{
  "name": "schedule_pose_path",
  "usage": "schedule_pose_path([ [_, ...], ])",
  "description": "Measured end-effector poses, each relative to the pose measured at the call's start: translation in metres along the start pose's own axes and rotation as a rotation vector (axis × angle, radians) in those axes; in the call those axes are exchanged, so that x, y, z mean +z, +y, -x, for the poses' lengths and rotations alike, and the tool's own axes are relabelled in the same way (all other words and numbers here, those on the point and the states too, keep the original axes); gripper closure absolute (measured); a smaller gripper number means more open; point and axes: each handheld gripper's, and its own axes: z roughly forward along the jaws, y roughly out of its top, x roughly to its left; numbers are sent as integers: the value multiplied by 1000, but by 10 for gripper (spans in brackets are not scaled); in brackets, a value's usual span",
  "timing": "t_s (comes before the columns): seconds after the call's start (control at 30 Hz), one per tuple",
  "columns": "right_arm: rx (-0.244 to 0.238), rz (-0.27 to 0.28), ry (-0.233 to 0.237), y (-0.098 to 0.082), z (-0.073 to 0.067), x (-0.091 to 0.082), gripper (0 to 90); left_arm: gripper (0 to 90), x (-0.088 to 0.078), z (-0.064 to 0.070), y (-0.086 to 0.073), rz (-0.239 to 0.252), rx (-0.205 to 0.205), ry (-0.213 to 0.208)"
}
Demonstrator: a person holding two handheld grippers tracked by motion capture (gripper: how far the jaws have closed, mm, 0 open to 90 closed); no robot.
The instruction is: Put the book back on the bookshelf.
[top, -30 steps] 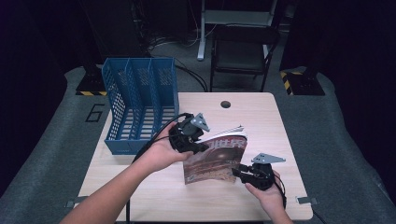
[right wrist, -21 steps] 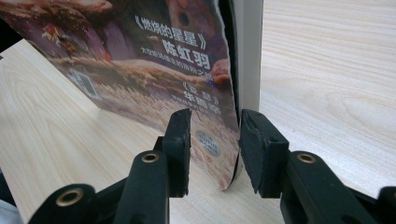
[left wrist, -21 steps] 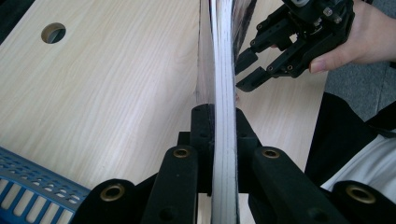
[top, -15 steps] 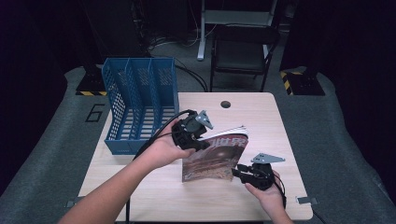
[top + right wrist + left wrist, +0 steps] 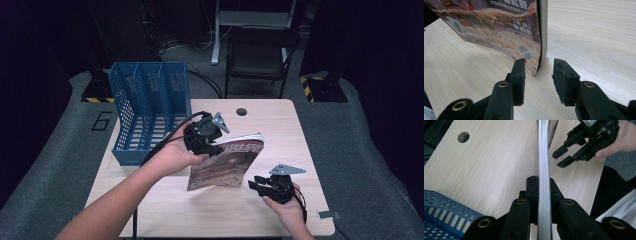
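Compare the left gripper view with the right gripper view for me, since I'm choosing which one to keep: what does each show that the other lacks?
Left gripper view alone: the left gripper with its jaws shut on the magazine's page edge, the blue rack's corner, the table's cable hole, and the right gripper open beyond the magazine, held in a hand.

Right gripper view alone: the magazine's printed cover and its lower corner resting on the table, between the open jaws without touching them.

Both: the magazine standing on edge and the wooden table.
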Motion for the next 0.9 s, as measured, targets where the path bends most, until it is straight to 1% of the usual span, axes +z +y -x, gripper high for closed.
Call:
schedule_pose_path([
  [0.03,0,-2,-2,0,0,0,623,840,-3,-2,0,-7,2,-9],
  [0.07,1,-1,-3,0,0,0,623,840,-4,-2,0,-6,-2,-4],
  [0.13,0,-2,9,0,0,0,623,840,-7,-4,0,-1,-13,-8],
  [0.23,-1,-5,13,0,0,0,623,840,-10,-5,0,1,-15,-9],
  [0.27,0,-5,12,0,0,0,623,840,-14,-6,0,1,-20,-9],
  [0.43,-3,-3,14,-1,0,1,621,840,-21,-9,1,-1,-19,1],
  [0.53,-4,-5,14,-1,0,1,617,840,-26,-10,1,3,-37,9],
  [0.6,-8,-5,14,-1,1,1,616,840,-27,-11,1,2,-36,10],
  [0.7,1,-9,12,-1,1,1,615,840,-31,-14,0,-2,-37,14],
  [0.8,-1,-8,12,-2,1,1,613,840,-38,-16,-1,8,-56,11],
  [0.83,-1,-10,9,-2,1,1,613,840,-40,-17,-1,8,-59,20],
  [0.9,-1,-8,12,-2,2,1,613,840,-42,-18,-1,8,-60,18],
])
